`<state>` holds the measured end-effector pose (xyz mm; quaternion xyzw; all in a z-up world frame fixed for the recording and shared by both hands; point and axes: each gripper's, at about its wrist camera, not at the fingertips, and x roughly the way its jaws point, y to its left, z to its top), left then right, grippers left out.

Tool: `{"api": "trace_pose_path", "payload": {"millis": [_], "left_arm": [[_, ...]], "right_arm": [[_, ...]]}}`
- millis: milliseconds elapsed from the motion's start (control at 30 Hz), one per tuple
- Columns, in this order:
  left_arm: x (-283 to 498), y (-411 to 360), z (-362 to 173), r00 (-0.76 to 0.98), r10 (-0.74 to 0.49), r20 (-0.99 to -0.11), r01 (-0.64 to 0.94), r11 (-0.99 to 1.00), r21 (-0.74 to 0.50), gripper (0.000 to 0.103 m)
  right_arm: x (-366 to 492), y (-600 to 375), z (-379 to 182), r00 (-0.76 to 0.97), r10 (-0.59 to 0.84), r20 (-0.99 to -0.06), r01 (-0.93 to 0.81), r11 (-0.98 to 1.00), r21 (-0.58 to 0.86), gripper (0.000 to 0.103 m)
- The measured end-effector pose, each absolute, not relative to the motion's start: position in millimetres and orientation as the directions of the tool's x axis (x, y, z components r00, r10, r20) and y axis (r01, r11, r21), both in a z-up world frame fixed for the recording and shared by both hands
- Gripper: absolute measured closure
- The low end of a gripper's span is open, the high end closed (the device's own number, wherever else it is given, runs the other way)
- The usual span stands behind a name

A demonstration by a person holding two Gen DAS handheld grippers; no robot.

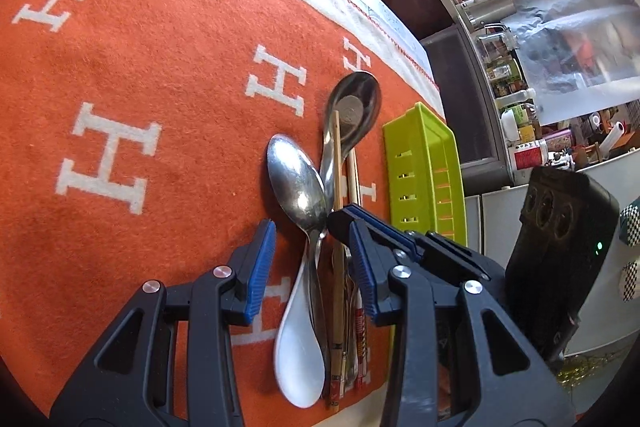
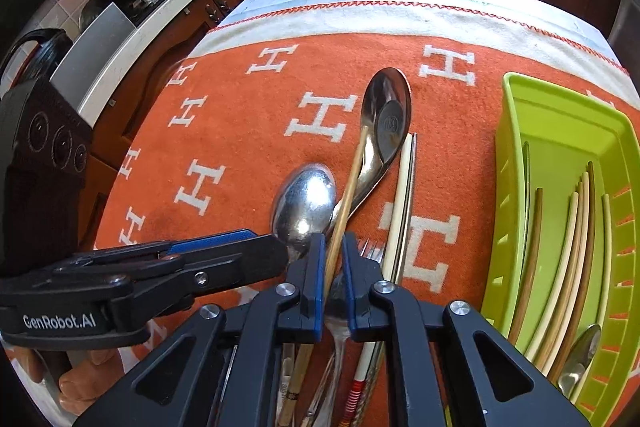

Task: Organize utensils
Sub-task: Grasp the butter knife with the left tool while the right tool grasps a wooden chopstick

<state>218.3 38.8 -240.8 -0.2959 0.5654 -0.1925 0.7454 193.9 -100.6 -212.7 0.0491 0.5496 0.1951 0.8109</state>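
a: orange cloth [image 2: 248,131] with white h letters covers the table, dark kitchen cabinets behind. how do the hands sit?

b: both grippers tilt steeply down over the pile of utensils. right gripper [image 2: 333,263] has its jaws nearly together, blue pads pinching a bamboo chopstick [image 2: 347,195] that slants across the dark ladle-spoon [image 2: 386,115].

a: and the left gripper [image 1: 310,259]?

b: partly open, holding nothing; the steel spoon [image 1: 298,187] handle and a white spoon [image 1: 298,343] lie between its fingers. it reaches in from the left in the right wrist view.

a: the tray?

b: green tray [image 2: 520,131] sits just right of the pile, with chopsticks and a spoon already inside.
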Motion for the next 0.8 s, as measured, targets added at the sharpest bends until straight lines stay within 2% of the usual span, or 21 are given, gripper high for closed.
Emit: {"api": "trace_pose_path", "payload": {"millis": [400,467,500,567,600,667,800], "left_arm": [[247,13,-254,0.296,-0.636,-0.713,-0.051,0.735,-0.677,0.069],[252,5,-255,0.304,-0.622,-0.722,-0.053,0.745,-0.665,0.079],[254,2,-257,0.299,-0.616,-0.729,-0.058,0.751,-0.658,0.088],[251,2,-259,0.305,-0.632,-0.713,-0.063,0.733,-0.677,0.093],[251,0,-257,0.317,-0.628,-0.71,-0.057,0.735,-0.676,0.1],[248,-8,-247,0.347,-0.594,-0.726,-0.031,0.766,-0.642,0.102],[236,-7,-227,0.36,-0.599,-0.715,-0.002,0.766,-0.643,0.102]], "right_arm": [[189,-139,-204,0.357,0.486,-0.798,-0.147,0.873,0.465,0.097],[187,-144,-203,0.361,0.501,-0.787,-0.138,0.863,0.486,0.097],[185,-146,-203,0.363,0.507,-0.782,-0.136,0.859,0.494,0.097],[183,-149,-203,0.369,0.516,-0.773,-0.132,0.852,0.506,0.097],[183,-151,-203,0.37,0.523,-0.768,-0.129,0.848,0.514,0.097],[181,-154,-203,0.372,0.538,-0.756,-0.128,0.837,0.532,0.097],[176,-160,-202,0.381,0.572,-0.726,-0.135,0.811,0.569,0.098]]}}
